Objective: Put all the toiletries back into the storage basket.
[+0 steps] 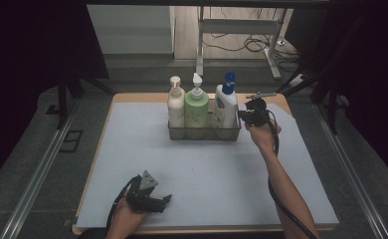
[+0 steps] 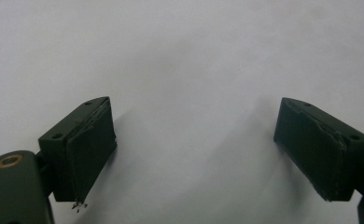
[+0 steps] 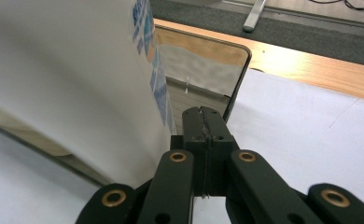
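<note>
Left gripper [image 1: 149, 197] rests near the table's front edge, jaws wide apart over bare white mat [image 1: 207, 169]. Right gripper [image 1: 242, 117] sits pressed together at the clear basket's [image 1: 204, 132] right wall, gripping nothing. Basket holds cream bottle [image 1: 175, 107], green bottle [image 1: 197, 109], blue-capped white bottle [image 1: 225, 107]; blue label print unreadable.

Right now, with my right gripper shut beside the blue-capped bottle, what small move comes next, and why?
Probably open the right gripper first: its jaws are pressed together with nothing between them, right beside the white bottle in the basket. Shut like that, it cannot take the bottle.
</note>
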Demonstrator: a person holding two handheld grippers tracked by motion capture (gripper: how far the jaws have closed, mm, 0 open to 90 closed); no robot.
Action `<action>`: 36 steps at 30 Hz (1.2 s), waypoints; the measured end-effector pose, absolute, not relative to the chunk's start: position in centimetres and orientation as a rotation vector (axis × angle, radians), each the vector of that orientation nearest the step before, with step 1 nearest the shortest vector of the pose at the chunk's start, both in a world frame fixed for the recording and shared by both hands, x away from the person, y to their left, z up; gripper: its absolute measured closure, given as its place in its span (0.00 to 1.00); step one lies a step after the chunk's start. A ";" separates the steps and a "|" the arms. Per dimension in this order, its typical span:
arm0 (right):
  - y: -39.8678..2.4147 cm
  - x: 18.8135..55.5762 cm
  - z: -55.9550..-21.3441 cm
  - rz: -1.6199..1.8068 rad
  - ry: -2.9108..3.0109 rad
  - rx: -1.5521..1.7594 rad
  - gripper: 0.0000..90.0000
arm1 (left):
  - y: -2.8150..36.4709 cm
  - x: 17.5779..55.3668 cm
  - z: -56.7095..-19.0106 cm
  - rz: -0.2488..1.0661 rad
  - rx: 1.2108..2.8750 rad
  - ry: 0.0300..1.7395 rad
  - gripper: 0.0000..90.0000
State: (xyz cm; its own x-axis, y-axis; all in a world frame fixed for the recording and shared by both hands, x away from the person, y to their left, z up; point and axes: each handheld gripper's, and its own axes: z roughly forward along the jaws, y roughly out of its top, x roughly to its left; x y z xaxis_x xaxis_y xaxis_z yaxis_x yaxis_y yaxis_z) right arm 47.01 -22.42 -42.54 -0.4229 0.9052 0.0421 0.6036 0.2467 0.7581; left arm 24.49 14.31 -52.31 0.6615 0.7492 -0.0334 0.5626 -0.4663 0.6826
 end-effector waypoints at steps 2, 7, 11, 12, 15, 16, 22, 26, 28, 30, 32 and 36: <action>-22.2 47.4 -42.7 0.996 2.119 1.374 0.99 | 14.3 24.5 -52.3 0.356 2.199 1.010 0.14; -21.6 48.2 -43.4 0.986 2.133 1.375 0.99 | 14.3 24.5 -52.3 0.356 2.199 1.010 0.14; -21.1 48.6 -44.4 0.997 2.160 1.382 0.99 | 14.3 24.5 -52.3 0.356 2.201 1.008 0.14; -21.0 48.6 -44.6 0.992 2.160 1.381 0.99 | 14.3 24.5 -52.3 0.356 2.199 1.009 0.14; -21.0 48.7 -45.1 0.999 2.160 1.407 0.99 | 14.3 24.5 -52.3 0.356 2.199 1.009 0.14; -21.0 48.7 -45.2 1.009 2.160 1.421 0.99 | 14.3 24.5 -52.3 0.356 2.200 1.009 0.14; -21.0 48.6 -45.6 0.997 2.170 1.417 0.99 | 14.3 24.5 -52.3 0.355 2.196 1.011 0.14; -20.7 48.5 -45.6 0.999 2.180 1.411 0.99 | 14.3 24.5 -52.3 0.356 2.202 1.008 0.14; -20.5 48.5 -45.6 1.006 2.182 1.410 0.99 | 14.3 24.5 -52.3 0.356 2.199 1.010 0.14; -20.3 48.5 -45.6 1.009 2.186 1.403 0.99 | 14.3 24.5 -52.3 0.356 2.199 1.010 0.14; -20.1 48.5 -45.7 1.007 2.194 1.401 0.99 | 14.3 24.5 -52.3 0.356 2.199 1.010 0.14; -19.8 48.6 -45.9 1.007 2.198 1.401 0.99 | 14.3 24.5 -52.3 0.356 2.200 1.010 0.14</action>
State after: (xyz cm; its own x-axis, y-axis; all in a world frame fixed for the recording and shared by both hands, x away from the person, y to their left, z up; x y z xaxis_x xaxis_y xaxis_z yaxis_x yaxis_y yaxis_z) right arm 48.57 -19.79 -45.94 -0.4526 0.8879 0.0829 0.6425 0.2602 0.7208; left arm 24.49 14.31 -52.30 0.6614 0.7493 -0.0333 0.5630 -0.4666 0.6822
